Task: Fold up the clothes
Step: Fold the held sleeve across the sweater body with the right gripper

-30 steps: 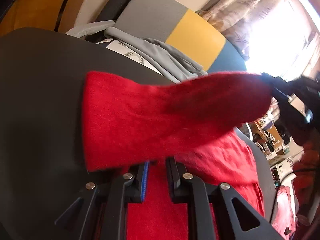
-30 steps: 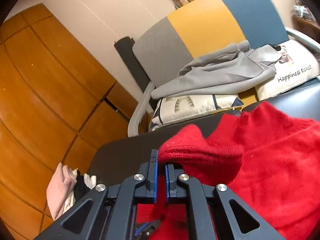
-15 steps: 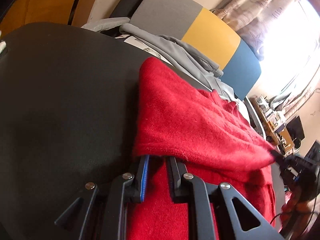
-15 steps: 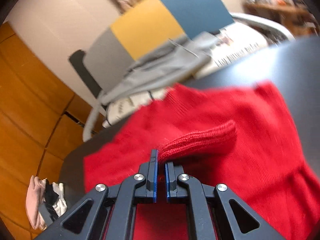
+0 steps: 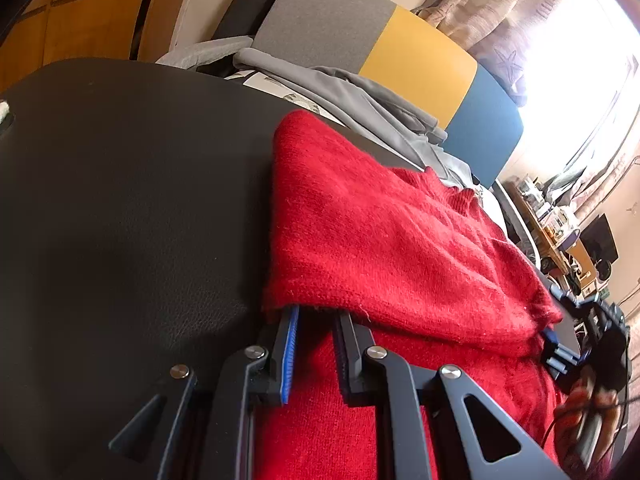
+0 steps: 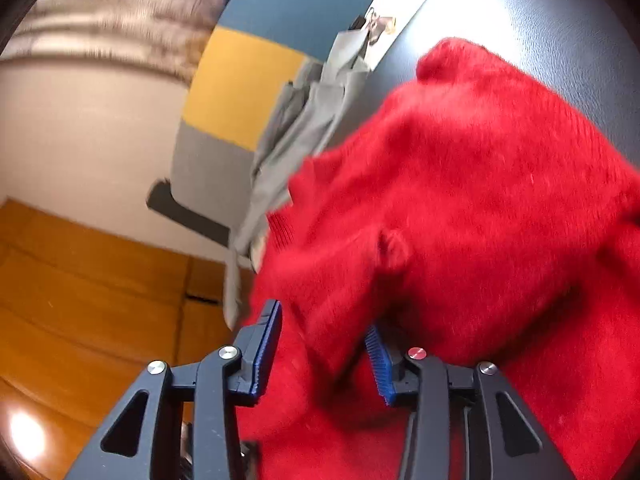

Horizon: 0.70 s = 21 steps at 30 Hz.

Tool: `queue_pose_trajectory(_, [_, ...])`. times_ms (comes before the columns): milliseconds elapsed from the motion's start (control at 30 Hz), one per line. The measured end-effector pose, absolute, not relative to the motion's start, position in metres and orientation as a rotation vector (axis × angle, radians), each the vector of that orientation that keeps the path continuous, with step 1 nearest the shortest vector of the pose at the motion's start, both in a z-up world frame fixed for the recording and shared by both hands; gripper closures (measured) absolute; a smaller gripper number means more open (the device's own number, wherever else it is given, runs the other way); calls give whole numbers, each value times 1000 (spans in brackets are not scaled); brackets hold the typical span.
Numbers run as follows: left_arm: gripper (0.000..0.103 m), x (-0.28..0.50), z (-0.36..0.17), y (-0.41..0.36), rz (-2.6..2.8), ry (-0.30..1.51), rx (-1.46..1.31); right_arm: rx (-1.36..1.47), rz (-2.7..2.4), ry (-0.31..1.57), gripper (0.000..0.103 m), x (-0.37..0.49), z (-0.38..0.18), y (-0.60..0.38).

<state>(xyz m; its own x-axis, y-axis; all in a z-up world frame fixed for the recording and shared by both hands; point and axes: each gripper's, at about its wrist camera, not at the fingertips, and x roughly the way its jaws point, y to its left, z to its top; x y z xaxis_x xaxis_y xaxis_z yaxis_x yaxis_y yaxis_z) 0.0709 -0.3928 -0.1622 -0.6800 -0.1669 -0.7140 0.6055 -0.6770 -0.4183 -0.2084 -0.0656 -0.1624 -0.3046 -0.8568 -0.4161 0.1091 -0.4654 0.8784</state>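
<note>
A red knit sweater [image 5: 400,248] lies on the black leather table [image 5: 120,184], one part folded over its body. My left gripper [image 5: 316,314] sits at the near edge of that fold. Its jaws are nearly together and their tips are tucked under the hem, pinching the fabric. In the right wrist view the sweater [image 6: 480,184] fills the right half. My right gripper [image 6: 324,318] is rolled sideways and its jaws are opening, with a loose fold of red sleeve between the blue pads. It also shows at the sweater's right edge as the right gripper [image 5: 556,344], a hand [image 5: 588,400] behind it.
Behind the table stands a chair with a grey, yellow and blue back [image 5: 416,60], a grey garment [image 5: 352,96] heaped on its seat. Wooden panels [image 6: 100,280] line the wall. A cluttered desk [image 5: 560,220] stands by the bright window at the right.
The right gripper carried the sleeve across and down onto the sweater's body, rolled over, and its jaws have parted. The left gripper has stayed at the fold's edge.
</note>
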Motion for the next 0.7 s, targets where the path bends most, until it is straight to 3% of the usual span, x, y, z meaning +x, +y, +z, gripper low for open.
queue_pose_trajectory(100, [87, 71, -162, -393, -2355, 911, 913, 1254, -1918, -986, 60, -216, -158, -68])
queue_pose_trajectory(200, [87, 70, -160, -392, -2358, 892, 913, 1256, -2021, -831, 95, -222, -146, -76])
queue_pose_trajectory(433, [87, 64, -151, -381, -2420, 792, 914, 962, -2260, -476, 95, -201, -84, -65])
queue_pose_trajectory(500, [87, 58, -156, -379, -2423, 790, 963, 1011, -2300, -426, 95, -209, -91, -63])
queue_pose_trajectory(700, [87, 64, -161, -383, -2400, 839, 991, 1203, -2280, -473, 95, -225, -135, -49])
